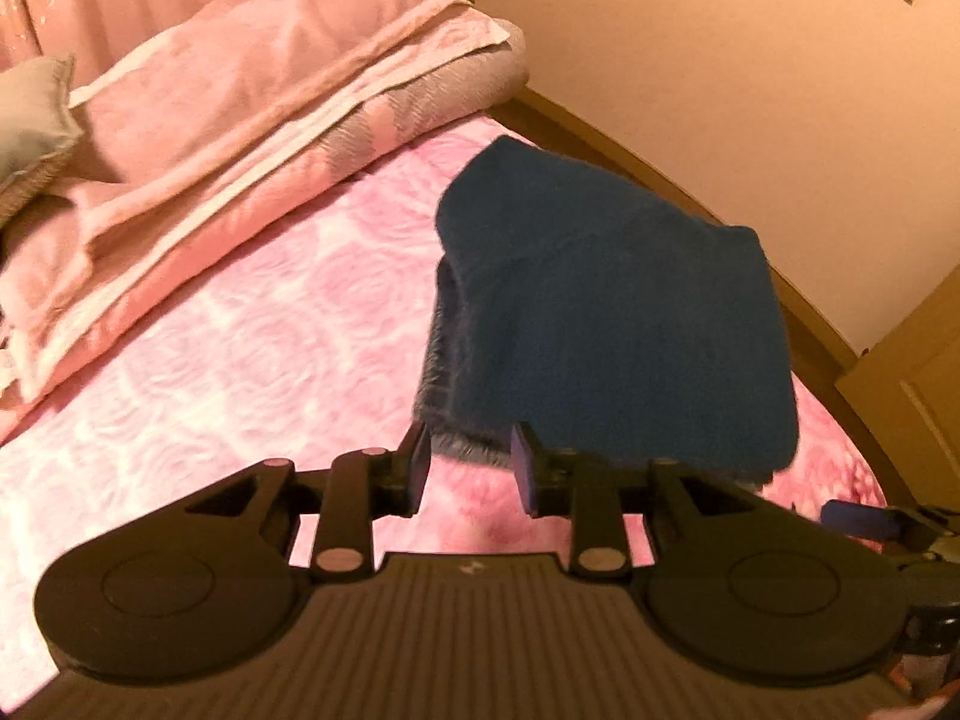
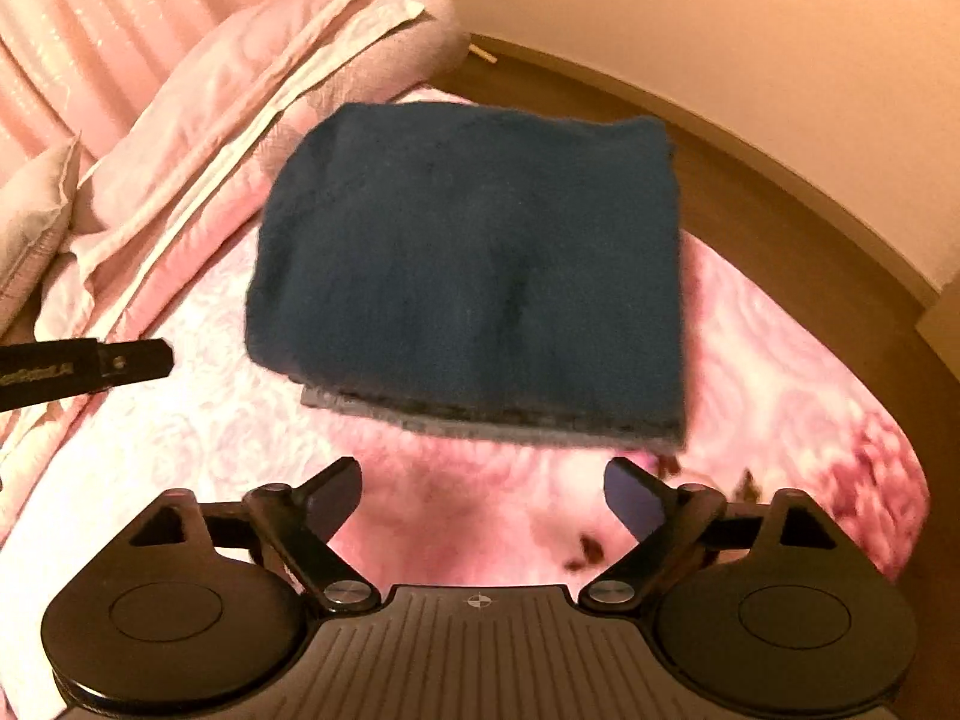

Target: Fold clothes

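A dark blue garment (image 1: 612,324) lies folded into a thick rectangle on the pink floral bed sheet (image 1: 252,360); grey lower layers show at its near edge. My left gripper (image 1: 471,468) is open and empty, its fingertips just short of the garment's near left corner. In the right wrist view the same folded garment (image 2: 474,264) lies ahead. My right gripper (image 2: 483,495) is wide open and empty, a short way back from the garment's near edge. The left gripper's finger (image 2: 120,360) shows at the left edge of that view.
A folded pink quilt (image 1: 240,138) and a grey pillow (image 1: 30,120) lie along the left of the bed, under pink curtains (image 2: 120,18). The bed's wooden frame (image 1: 690,186) and a cream wall (image 1: 750,60) run along the right. A wooden cabinet (image 1: 918,378) stands at far right.
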Motion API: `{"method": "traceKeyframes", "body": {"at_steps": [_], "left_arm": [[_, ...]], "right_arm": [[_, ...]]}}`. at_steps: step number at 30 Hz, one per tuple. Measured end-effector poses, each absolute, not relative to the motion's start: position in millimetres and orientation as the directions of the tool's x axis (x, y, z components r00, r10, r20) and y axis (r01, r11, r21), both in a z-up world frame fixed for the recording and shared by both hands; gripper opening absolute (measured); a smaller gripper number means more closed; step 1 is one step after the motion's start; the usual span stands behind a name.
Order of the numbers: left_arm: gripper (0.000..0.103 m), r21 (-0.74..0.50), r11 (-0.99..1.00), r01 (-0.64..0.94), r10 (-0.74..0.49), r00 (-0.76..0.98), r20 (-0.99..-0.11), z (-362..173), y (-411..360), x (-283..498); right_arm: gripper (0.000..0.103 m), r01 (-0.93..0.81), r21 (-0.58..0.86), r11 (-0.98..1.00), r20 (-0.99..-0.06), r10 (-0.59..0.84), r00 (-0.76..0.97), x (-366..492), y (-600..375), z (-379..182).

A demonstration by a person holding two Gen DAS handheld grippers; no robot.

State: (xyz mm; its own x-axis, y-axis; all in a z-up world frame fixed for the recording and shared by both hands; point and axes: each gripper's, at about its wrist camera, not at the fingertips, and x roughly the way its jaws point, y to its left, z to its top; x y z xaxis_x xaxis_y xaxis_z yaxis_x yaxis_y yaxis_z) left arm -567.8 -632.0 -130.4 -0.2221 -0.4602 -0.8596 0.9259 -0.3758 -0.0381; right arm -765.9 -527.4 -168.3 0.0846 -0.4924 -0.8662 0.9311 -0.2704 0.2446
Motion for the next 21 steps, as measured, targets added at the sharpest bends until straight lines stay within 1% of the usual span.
{"method": "traceKeyframes", "body": {"at_steps": [2, 4, 7, 9, 11, 12, 14, 16, 21], "left_arm": [[0.029, -0.019, -0.390, 0.921, -0.468, -0.216, -0.857, -117.0, -618.7, -559.3], [0.034, 0.000, -0.397, 0.918, -0.474, -0.205, -0.857, -105.3, -604.6, -550.3], [0.035, 0.014, -0.397, 0.918, -0.477, -0.193, -0.858, -87.4, -582.5, -533.4], [0.042, 0.013, -0.400, 0.917, -0.476, -0.196, -0.858, -75.9, -568.8, -519.6], [0.047, 0.019, -0.419, 0.908, -0.487, -0.207, -0.849, -62.8, -552.0, -505.3], [0.050, 0.024, -0.428, 0.903, -0.494, -0.212, -0.843, -56.1, -543.1, -498.6], [0.055, 0.039, -0.446, 0.894, -0.514, -0.220, -0.829, -44.2, -527.2, -486.6], [0.059, 0.049, -0.457, 0.888, -0.537, -0.231, -0.811, -31.7, -510.6, -474.6], [0.061, 0.030, -0.486, 0.873, -0.549, -0.279, -0.788, -6.6, -471.5, -450.7]], "right_arm": [[0.092, 0.928, 0.243, -0.283, -0.860, -0.506, 0.071, -757.3, -513.8, -154.6], [0.093, 0.926, 0.238, -0.295, -0.854, -0.517, 0.055, -745.2, -501.6, -142.1], [0.094, 0.921, 0.230, -0.313, -0.846, -0.533, 0.030, -727.1, -483.3, -123.4], [0.094, 0.919, 0.225, -0.324, -0.839, -0.545, 0.013, -713.6, -468.1, -109.6], [0.095, 0.919, 0.214, -0.330, -0.829, -0.559, -0.008, -699.7, -453.3, -96.1], [0.096, 0.919, 0.207, -0.335, -0.822, -0.568, -0.022, -692.7, -445.9, -89.8], [0.101, 0.917, 0.194, -0.349, -0.806, -0.589, -0.054, -678.6, -430.4, -77.7], [0.102, 0.914, 0.180, -0.364, -0.787, -0.611, -0.088, -664.9, -414.3, -66.6], [0.102, 0.910, 0.108, -0.399, -0.751, -0.633, -0.189, -632.1, -373.7, -45.1]]}}
